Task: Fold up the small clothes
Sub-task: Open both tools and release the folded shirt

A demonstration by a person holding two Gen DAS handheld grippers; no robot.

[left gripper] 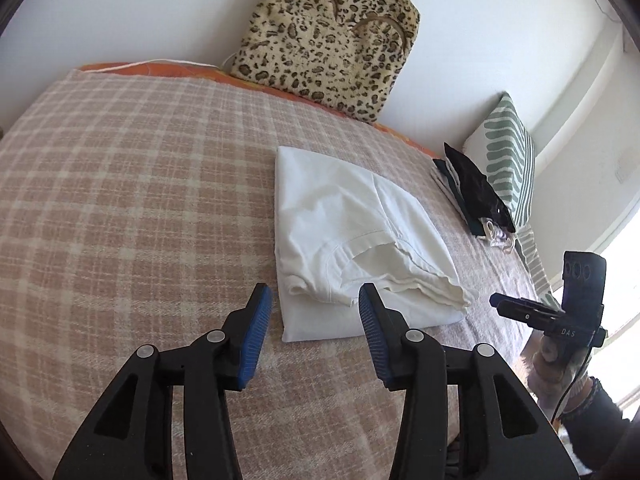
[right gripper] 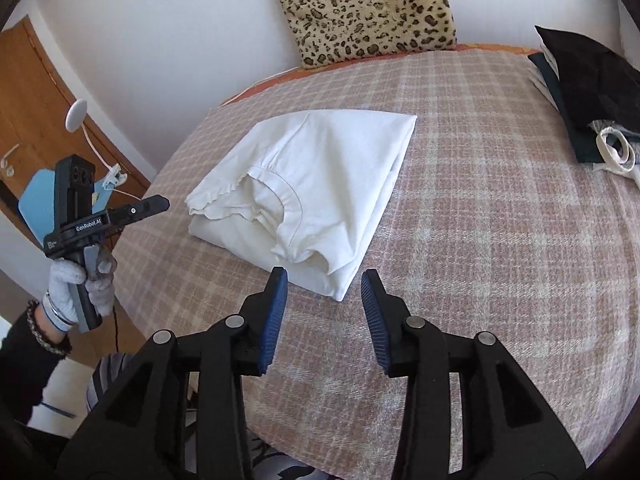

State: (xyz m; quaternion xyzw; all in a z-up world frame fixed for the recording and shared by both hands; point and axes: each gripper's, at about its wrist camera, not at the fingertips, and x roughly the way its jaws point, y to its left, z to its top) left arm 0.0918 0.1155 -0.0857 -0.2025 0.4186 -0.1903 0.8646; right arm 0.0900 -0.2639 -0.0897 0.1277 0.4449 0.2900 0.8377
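Observation:
A white T-shirt (left gripper: 348,240) lies folded into a rectangle on the plaid bed cover (left gripper: 140,200), its collar toward me. It also shows in the right wrist view (right gripper: 320,184). My left gripper (left gripper: 315,300) is open and empty, hovering just in front of the shirt's near edge. My right gripper (right gripper: 324,286) is open and empty, just short of the shirt's near corner. The right gripper also shows at the right edge of the left wrist view (left gripper: 496,300). The left gripper shows in the right wrist view (right gripper: 166,202), held by a gloved hand off the bed's left side.
A stack of folded dark clothes (left gripper: 476,196) lies at the bed's far right, also in the right wrist view (right gripper: 592,92). A leopard-print cushion (left gripper: 328,40) leans on the wall. A green striped pillow (left gripper: 508,156) sits behind the stack. A wooden door (right gripper: 36,92) stands left.

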